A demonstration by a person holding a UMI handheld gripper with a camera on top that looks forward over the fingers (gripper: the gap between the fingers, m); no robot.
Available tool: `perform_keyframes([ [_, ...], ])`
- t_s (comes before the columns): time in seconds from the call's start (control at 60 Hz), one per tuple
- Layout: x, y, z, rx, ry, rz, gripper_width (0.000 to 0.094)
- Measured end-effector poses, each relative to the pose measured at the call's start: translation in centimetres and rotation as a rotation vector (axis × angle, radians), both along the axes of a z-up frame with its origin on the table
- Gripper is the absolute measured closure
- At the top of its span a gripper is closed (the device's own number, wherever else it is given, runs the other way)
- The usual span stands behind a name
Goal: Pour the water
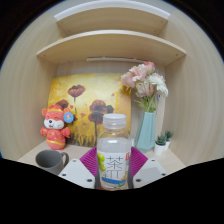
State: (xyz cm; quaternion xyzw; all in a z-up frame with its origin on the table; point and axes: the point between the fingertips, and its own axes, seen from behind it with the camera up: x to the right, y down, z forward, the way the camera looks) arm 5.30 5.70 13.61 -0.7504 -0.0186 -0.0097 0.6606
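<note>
Wooden shelves (110, 45) rise behind the worktop (80, 160); I see my gripper (113, 170) holding the water bottle (114, 152) at the front edge, both pads (90, 160) pressing it, grey mug (50, 159) to its left

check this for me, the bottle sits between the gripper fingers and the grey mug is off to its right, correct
Not quite: the gripper view shows the grey mug to the left of the bottle, below the toy figure. The bottle does sit between the gripper fingers.
</note>
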Motion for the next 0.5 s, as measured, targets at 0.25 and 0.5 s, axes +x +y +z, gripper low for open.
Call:
perform_keyframes([
  [0.25, -1.3, 0.1, -4.3, -0.05, 0.04, 0.025, 0.0535],
  [0.5, -1.2, 0.0, -4.4, -0.036, 0.019, 0.024, 0.0497],
])
